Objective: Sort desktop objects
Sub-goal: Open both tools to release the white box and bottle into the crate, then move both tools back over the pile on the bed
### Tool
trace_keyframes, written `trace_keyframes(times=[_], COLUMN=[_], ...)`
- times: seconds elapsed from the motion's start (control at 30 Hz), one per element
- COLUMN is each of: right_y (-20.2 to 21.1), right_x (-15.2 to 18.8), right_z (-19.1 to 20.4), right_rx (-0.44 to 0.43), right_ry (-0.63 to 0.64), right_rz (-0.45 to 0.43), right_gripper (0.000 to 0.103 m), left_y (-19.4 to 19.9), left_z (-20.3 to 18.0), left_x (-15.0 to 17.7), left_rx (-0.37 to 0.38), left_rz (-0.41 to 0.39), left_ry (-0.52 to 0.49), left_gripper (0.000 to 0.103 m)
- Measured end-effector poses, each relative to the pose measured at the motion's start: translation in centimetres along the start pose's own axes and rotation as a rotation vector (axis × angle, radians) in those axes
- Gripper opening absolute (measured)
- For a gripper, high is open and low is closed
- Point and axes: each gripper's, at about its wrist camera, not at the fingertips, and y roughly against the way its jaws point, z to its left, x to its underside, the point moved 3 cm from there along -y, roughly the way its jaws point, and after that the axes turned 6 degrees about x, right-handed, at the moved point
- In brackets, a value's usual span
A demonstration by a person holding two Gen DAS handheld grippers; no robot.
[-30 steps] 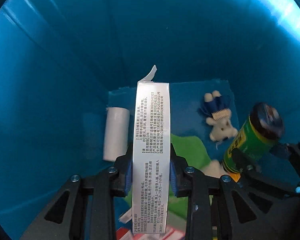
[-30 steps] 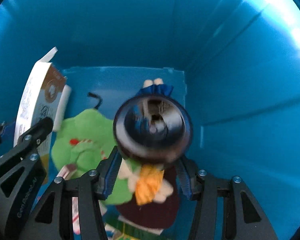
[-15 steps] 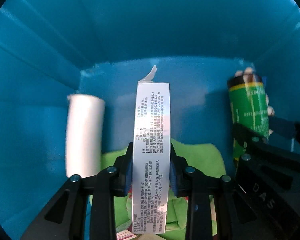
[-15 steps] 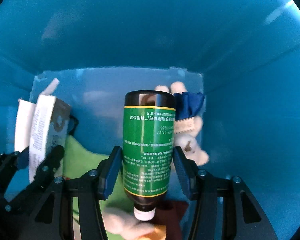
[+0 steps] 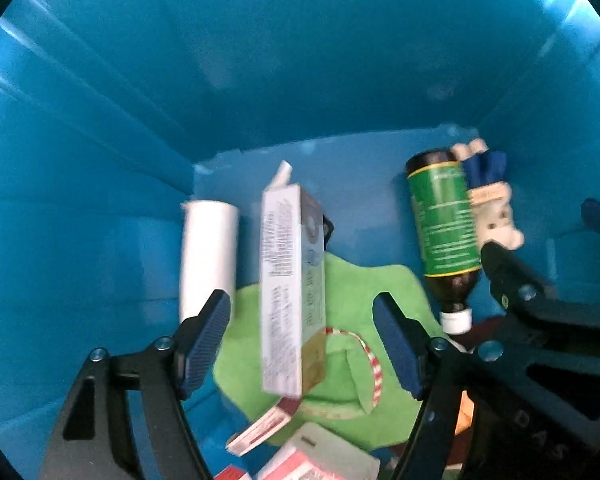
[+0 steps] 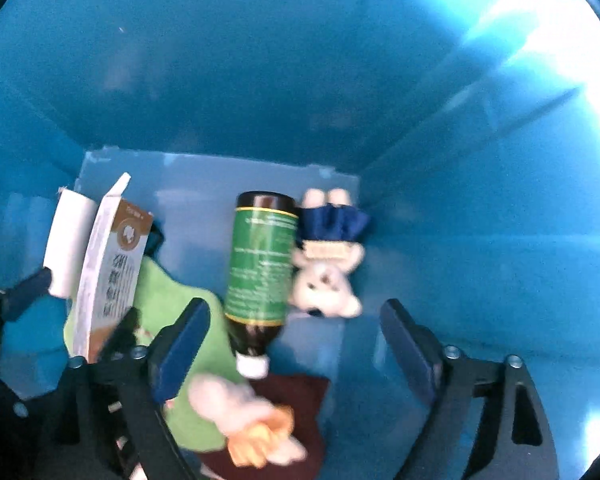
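Note:
Both grippers point down into a deep blue bin [image 5: 300, 60]. My left gripper [image 5: 302, 340] has its jaws opening; the white printed carton [image 5: 292, 280] sits blurred between them with clear gaps to both pads, over a green cloth [image 5: 360, 312]. My right gripper [image 6: 296, 344] is also opening. The brown bottle with a green label [image 6: 262, 268] is free of its pads, cap toward the camera, beside a small white plush in blue [image 6: 328, 264]. The left wrist view shows that bottle [image 5: 444, 220] at right, and the right wrist view shows the carton [image 6: 108, 268] at left.
A white roll [image 5: 208, 252] lies against the bin's left wall [image 5: 80, 200]. Small red-and-white boxes [image 5: 300, 456] and a plush with orange and maroon [image 6: 260, 420] crowd the near floor. Bare blue floor [image 6: 204, 208] shows at the far end.
Both grippers went from shut to open. The carton left the left pads and tilted, blurred. The bottle left the right pads and dropped toward the bin floor by the white plush.

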Motion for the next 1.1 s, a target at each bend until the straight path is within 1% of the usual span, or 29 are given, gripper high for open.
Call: trace_keyframes(times=[0.07,0.1,0.13,0.17,0.2,0.23,0.27,0.3,0.37,0.47,0.57,0.63,0.67,0.77,0.9,0.93,1.0,1.1], right_y=[2.7,2.9,4.2,4.7,5.7,7.2,7.6,8.8,11.5,16.0,19.4,21.6,22.8,25.4,29.2,30.2,31.6,33.6], right_x=[0.3,0.5,1.1,0.4,0.4,1.0,1.5,2.1,3.0,4.7,6.2,7.3,8.0,10.0,12.7,13.5,15.1,17.8], right_z=[0.4,-0.6,-1.0,-1.3,-1.8,-2.0,-2.6,-2.8,-3.1,-2.8,-2.1,-1.4,-0.9,0.9,3.9,4.9,6.9,10.5], right_rx=[-0.016,-0.016,-0.008,-0.002,-0.001,-0.002,-0.002,0.001,0.008,0.017,-0.007,-0.044,-0.069,-0.117,-0.143,-0.135,-0.134,-0.163], right_ry=[-0.021,-0.026,-0.035,-0.042,-0.044,-0.044,-0.048,-0.053,-0.054,-0.063,-0.079,-0.089,-0.097,-0.099,-0.076,-0.066,-0.035,0.018], right_rz=[-0.017,-0.023,-0.029,-0.041,-0.062,-0.092,-0.113,-0.131,-0.177,-0.247,-0.326,-0.363,-0.385,-0.427,-0.498,-0.521,-0.561,-0.617], right_gripper=[0.091,0.095,0.097,0.1,0.101,0.101,0.101,0.102,0.103,0.103,0.103,0.103,0.103,0.103,0.103,0.103,0.103,0.103], left_y=[2.4,3.5,4.7,6.0,7.0,8.1,9.2,10.2,11.6,15.2,18.1,20.4,21.6,23.8,26.5,27.0,27.9,28.7], left_z=[0.0,0.0,0.0,0.2,0.6,1.0,1.4,2.1,2.0,2.8,4.5,6.1,7.0,9.5,13.4,14.4,16.2,19.1], left_x=[0.6,0.9,1.4,1.9,2.4,2.6,2.9,3.2,3.9,5.6,7.0,8.6,9.5,11.9,15.8,16.9,19.1,22.6], left_rx=[-0.004,-0.008,-0.009,-0.004,0.006,0.01,0.009,0.012,0.028,0.064,0.072,0.067,0.059,0.031,0.047,0.054,0.044,0.035], left_rz=[-0.019,-0.027,-0.037,-0.051,-0.064,-0.078,-0.092,-0.106,-0.141,-0.197,-0.266,-0.316,-0.339,-0.403,-0.465,-0.479,-0.501,-0.533], left_ry=[-0.006,-0.012,-0.016,-0.019,-0.022,-0.022,-0.018,-0.014,-0.009,-0.021,-0.035,-0.041,-0.044,-0.05,-0.036,-0.035,-0.032,-0.031], left_gripper=[0.074,0.074,0.074,0.074,0.074,0.074,0.074,0.074,0.074,0.074,0.074,0.075,0.077,0.078,0.078,0.078,0.078,0.078])
